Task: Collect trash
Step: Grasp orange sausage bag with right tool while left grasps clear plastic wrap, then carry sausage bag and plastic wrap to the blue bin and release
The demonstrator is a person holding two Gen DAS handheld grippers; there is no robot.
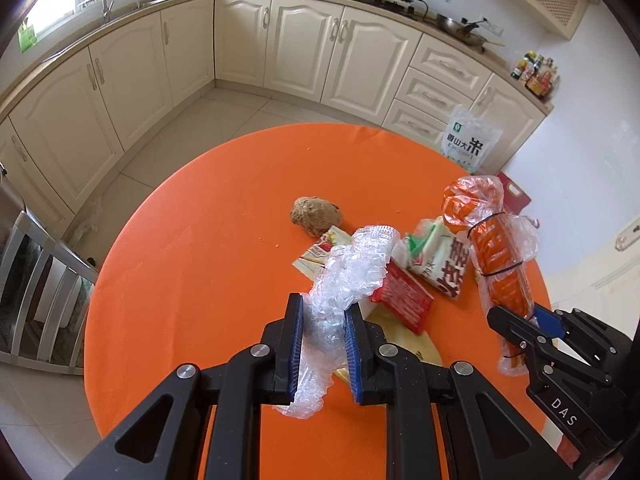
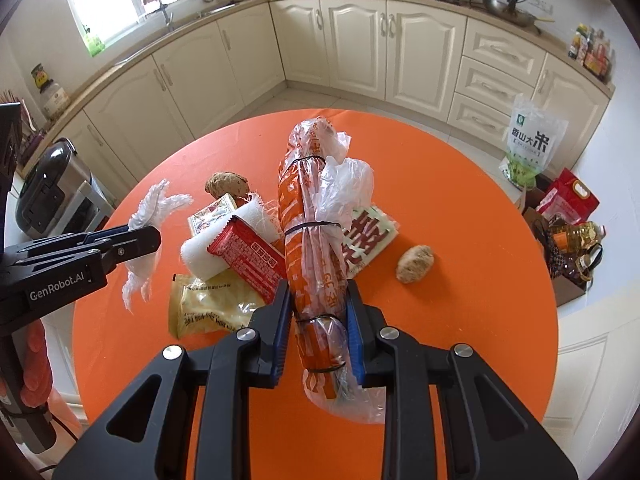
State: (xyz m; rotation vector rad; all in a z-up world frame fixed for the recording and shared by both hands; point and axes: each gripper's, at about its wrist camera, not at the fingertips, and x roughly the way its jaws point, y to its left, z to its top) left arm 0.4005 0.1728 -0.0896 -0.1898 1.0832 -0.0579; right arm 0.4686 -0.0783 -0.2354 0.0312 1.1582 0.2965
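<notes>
Between the blue pads of the left gripper (image 1: pixel 322 344) hangs a crumpled sheet of clear plastic film (image 1: pixel 352 272), clamped near its lower third and held above the round orange table (image 1: pixel 192 264). Film of this kind is judged almost weightless, limp and slippery, so a bunched fold is the surest place to pinch. The right gripper (image 2: pixel 318 332) is closed on a long orange-printed plastic bag rolled into a tube and bound with black bands (image 2: pixel 316 216), gripped low on its length (the upper part stands free above the jaws). It looks light and slightly springy; a hold beside a band should resist slipping. Beyond the grippers, a red foil wrapper (image 2: pixel 250 258), a yellow sachet (image 2: pixel 208 308), a white foam roll (image 2: pixel 230 240) and two brown crumpled paper lumps (image 2: pixel 415 263) lie on the table, uncollected.
</notes>
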